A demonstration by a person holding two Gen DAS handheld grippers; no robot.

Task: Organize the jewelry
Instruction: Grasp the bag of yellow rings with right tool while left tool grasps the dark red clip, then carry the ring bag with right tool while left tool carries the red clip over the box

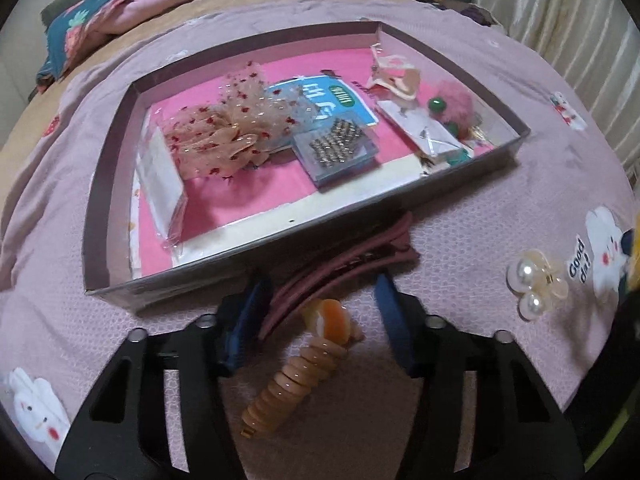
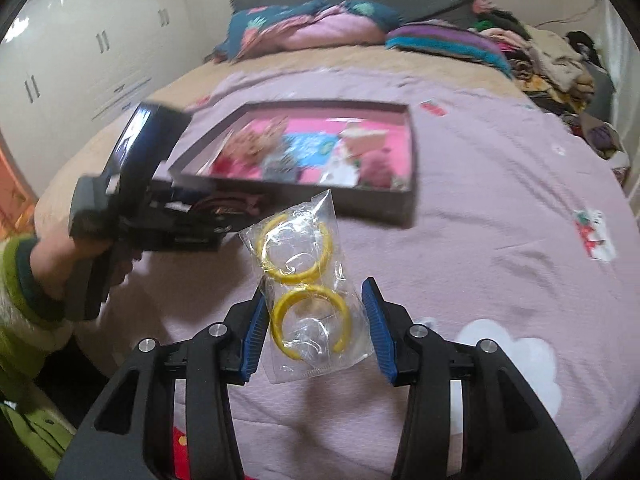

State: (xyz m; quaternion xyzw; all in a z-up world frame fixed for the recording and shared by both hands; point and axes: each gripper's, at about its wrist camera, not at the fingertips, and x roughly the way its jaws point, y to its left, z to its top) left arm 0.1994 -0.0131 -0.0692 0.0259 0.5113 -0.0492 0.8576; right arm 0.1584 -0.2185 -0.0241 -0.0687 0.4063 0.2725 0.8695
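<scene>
The right tool (image 2: 316, 328) stands wide, its blue pads either side of a clear plastic bag (image 2: 308, 280) holding two yellow hoops (image 2: 294, 252); whether a pad touches the film is unclear. The bag should be light, slippery and crinkly, so pinching across a stiff hoop is probably surer than pinching loose film. The left tool (image 1: 320, 320) is also wide, low over the bedspread (image 1: 480, 216), with a tan spiral hair tie (image 1: 288, 384) and dark red bands (image 1: 344, 268) between its fingers; both look soft and springy, easy to squeeze. To the right lies a pearl clip (image 1: 536, 280), probably brittle. Beyond, the tray (image 1: 108, 208) has a raised wall to clear and bare pink floor near its front.
</scene>
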